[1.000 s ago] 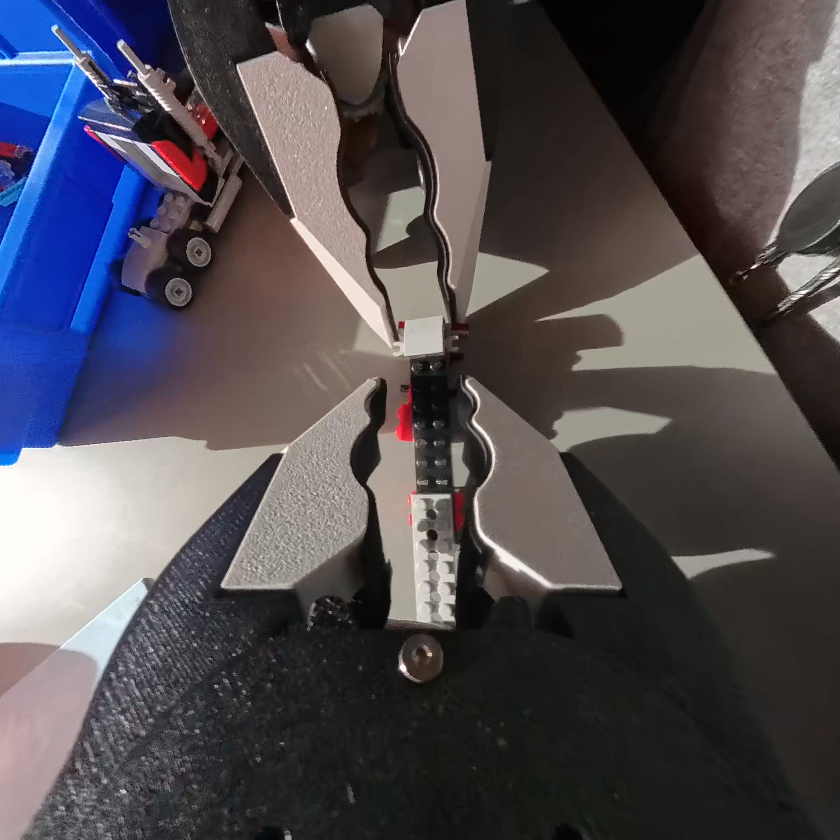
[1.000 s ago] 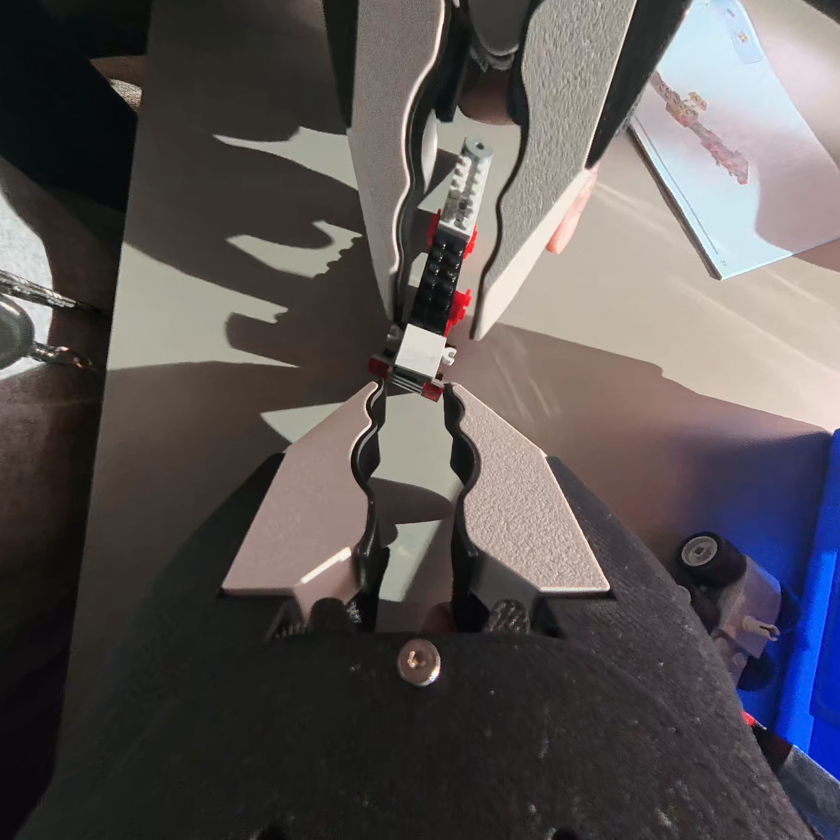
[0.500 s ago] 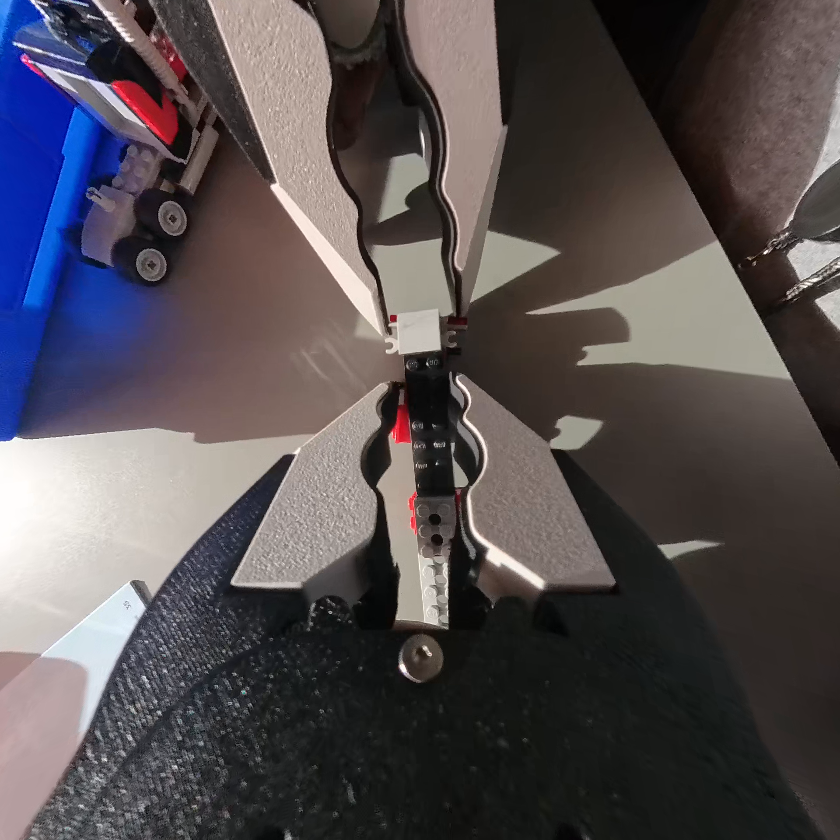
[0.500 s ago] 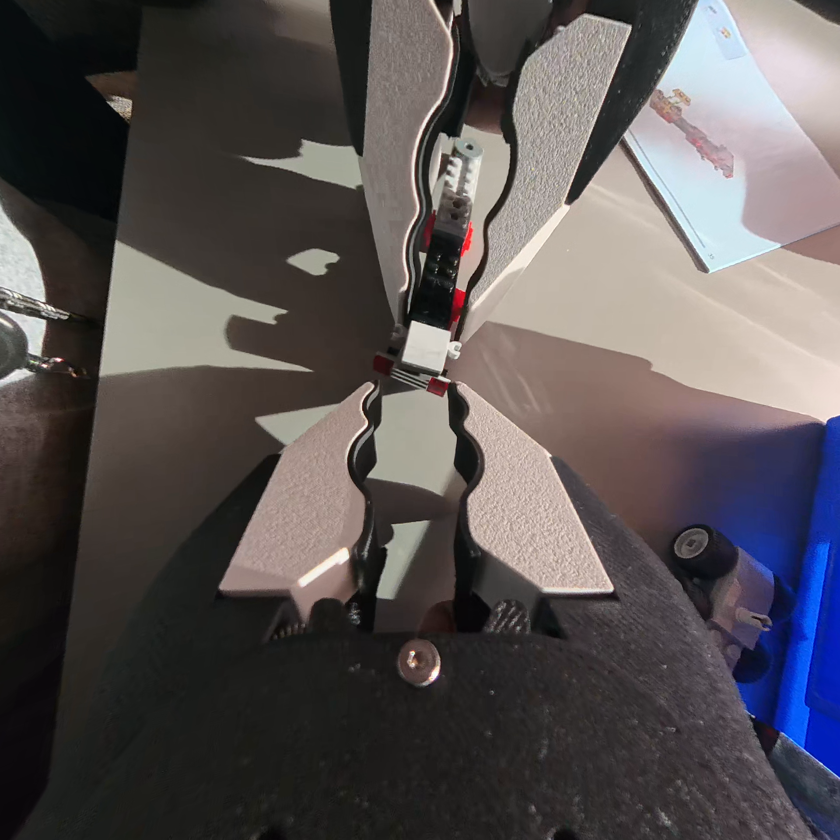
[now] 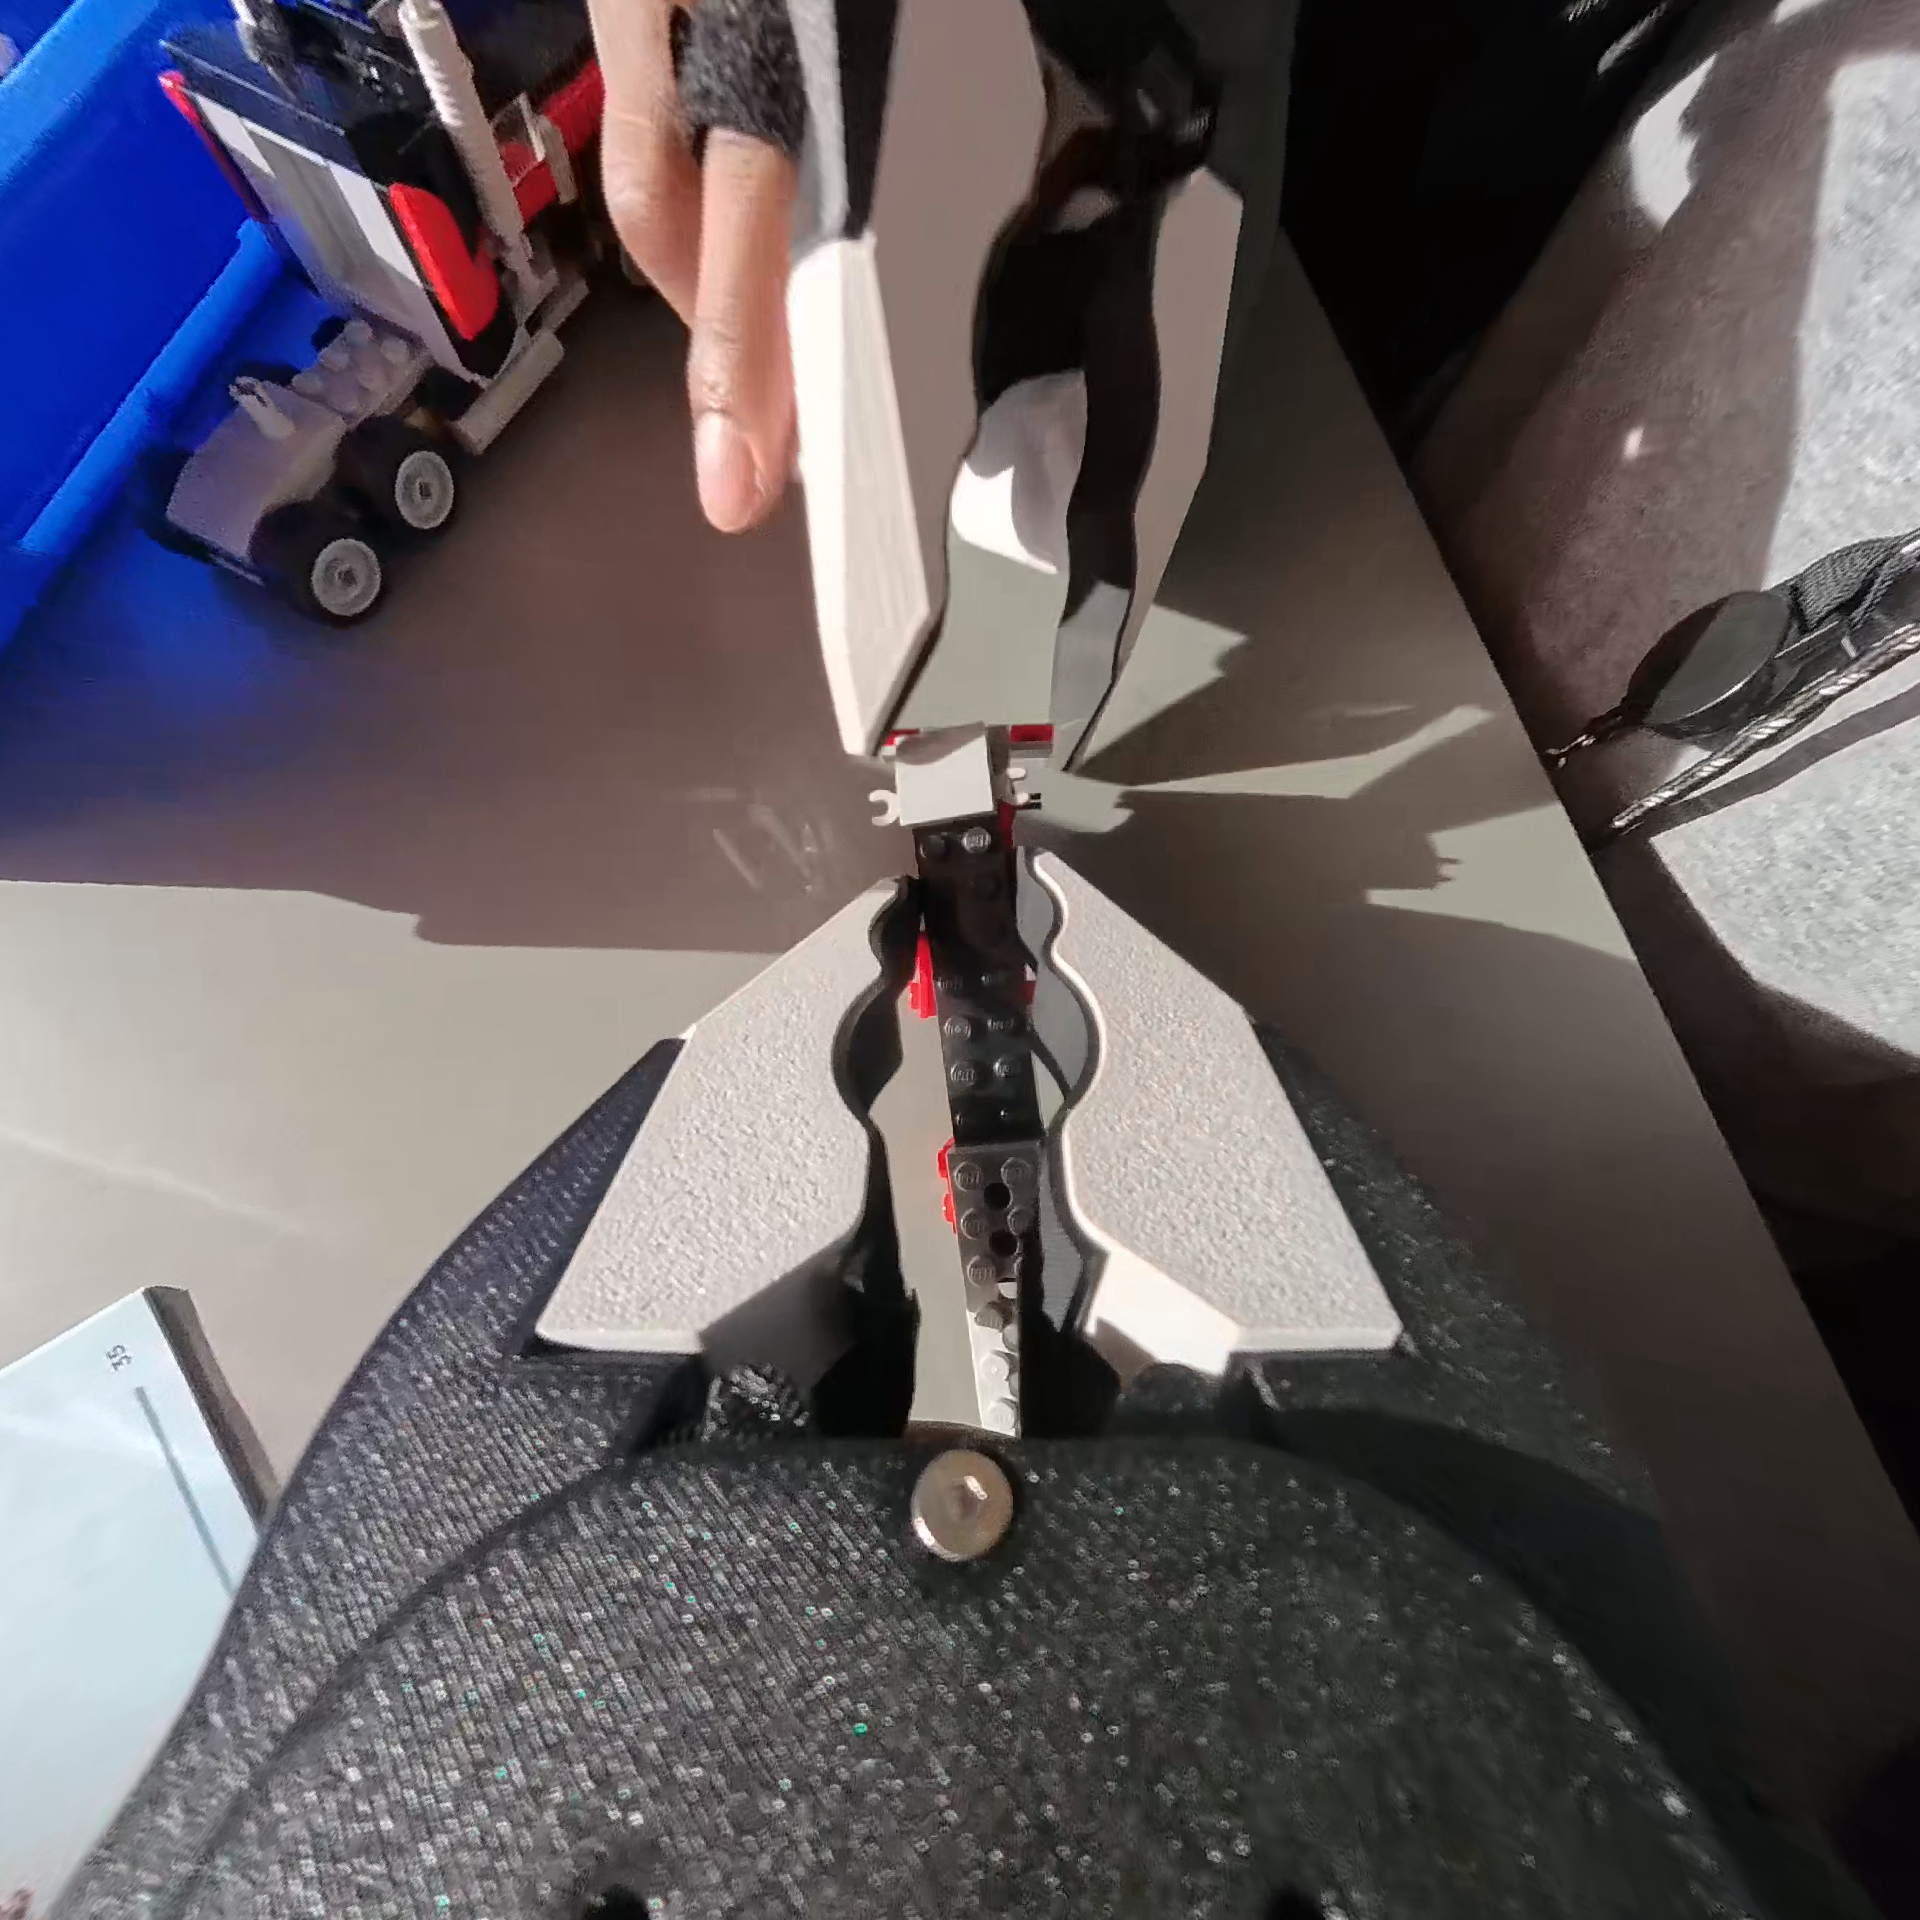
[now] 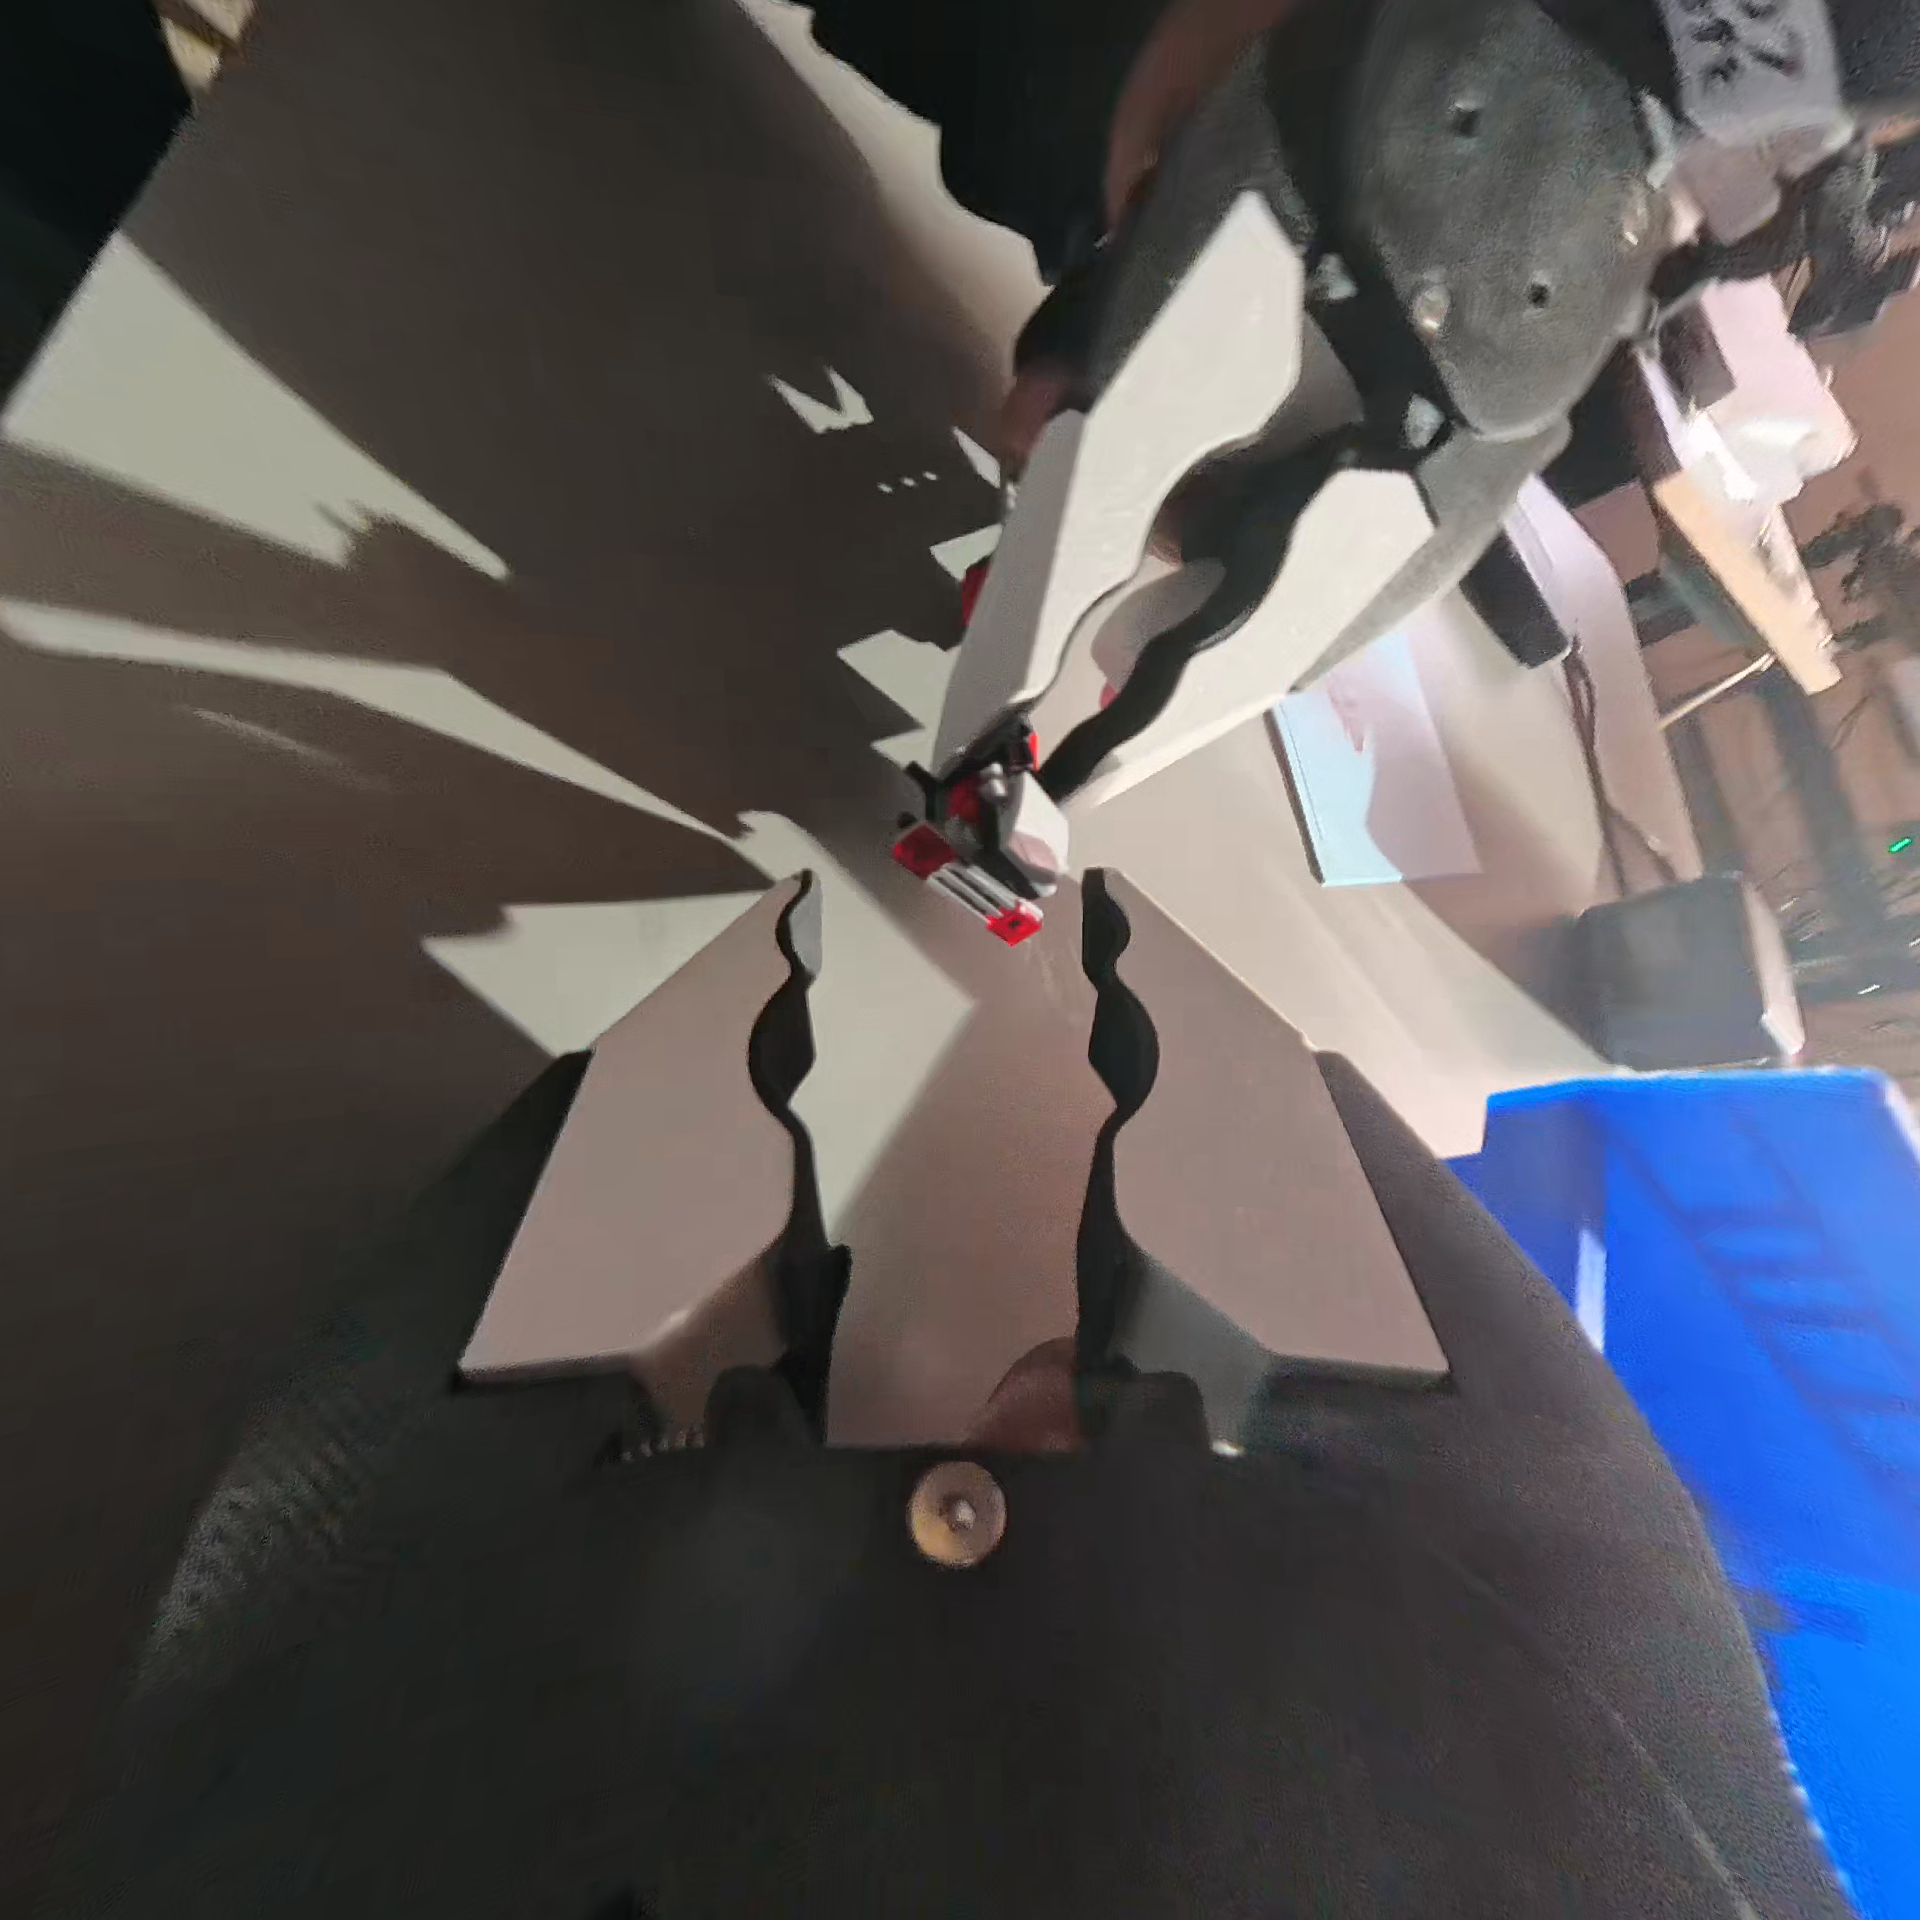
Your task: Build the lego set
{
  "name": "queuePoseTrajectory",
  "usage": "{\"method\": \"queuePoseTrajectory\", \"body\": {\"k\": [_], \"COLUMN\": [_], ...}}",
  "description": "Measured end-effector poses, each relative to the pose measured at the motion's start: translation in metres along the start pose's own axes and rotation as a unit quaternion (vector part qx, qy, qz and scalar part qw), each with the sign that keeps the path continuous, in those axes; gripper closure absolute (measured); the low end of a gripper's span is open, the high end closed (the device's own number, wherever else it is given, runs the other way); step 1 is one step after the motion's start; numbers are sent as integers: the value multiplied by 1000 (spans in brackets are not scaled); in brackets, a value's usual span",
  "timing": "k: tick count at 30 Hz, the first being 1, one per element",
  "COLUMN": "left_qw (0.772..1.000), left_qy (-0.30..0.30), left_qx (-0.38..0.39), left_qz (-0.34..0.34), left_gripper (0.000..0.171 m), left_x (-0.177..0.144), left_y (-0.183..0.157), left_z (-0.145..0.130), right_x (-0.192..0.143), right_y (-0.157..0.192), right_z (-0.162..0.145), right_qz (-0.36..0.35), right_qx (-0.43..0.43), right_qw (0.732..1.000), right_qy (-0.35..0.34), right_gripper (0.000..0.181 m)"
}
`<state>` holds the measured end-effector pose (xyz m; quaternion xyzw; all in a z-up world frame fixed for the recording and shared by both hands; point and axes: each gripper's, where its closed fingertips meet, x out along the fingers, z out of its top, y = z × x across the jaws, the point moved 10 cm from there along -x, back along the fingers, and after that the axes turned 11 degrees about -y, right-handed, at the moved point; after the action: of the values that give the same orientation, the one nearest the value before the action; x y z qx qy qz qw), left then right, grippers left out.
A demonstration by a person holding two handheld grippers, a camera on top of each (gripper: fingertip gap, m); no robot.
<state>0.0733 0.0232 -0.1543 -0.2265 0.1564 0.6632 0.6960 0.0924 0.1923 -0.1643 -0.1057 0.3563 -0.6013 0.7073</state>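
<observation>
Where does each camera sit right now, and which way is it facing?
Left wrist view: on the left gripper, looking along its fingers, shut on the long lego assembly, toward the right gripper, a hand, the lego truck.
Right wrist view: on the right gripper, fingers open, facing the left gripper over the table, blue bin on its right.
Shared: the lego assembly, both grippers.

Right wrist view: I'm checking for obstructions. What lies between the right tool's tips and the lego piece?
Only bare table lies between the open right tool and the lego piece, which the left tool holds.
</observation>
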Motion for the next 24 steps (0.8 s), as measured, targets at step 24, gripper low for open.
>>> {"method": "queuePoseTrajectory", "body": {"k": [24], "left_qw": [994], "left_qy": [-66], "left_qx": [-86], "left_qz": [-35], "left_gripper": [146], "left_x": [-13], "left_y": [4], "left_z": [-2], "right_x": [15], "right_y": [-8], "right_z": [8], "right_qz": [-8], "right_qx": [-67], "right_qw": [997], "right_qy": [-21], "right_gripper": [157]}}
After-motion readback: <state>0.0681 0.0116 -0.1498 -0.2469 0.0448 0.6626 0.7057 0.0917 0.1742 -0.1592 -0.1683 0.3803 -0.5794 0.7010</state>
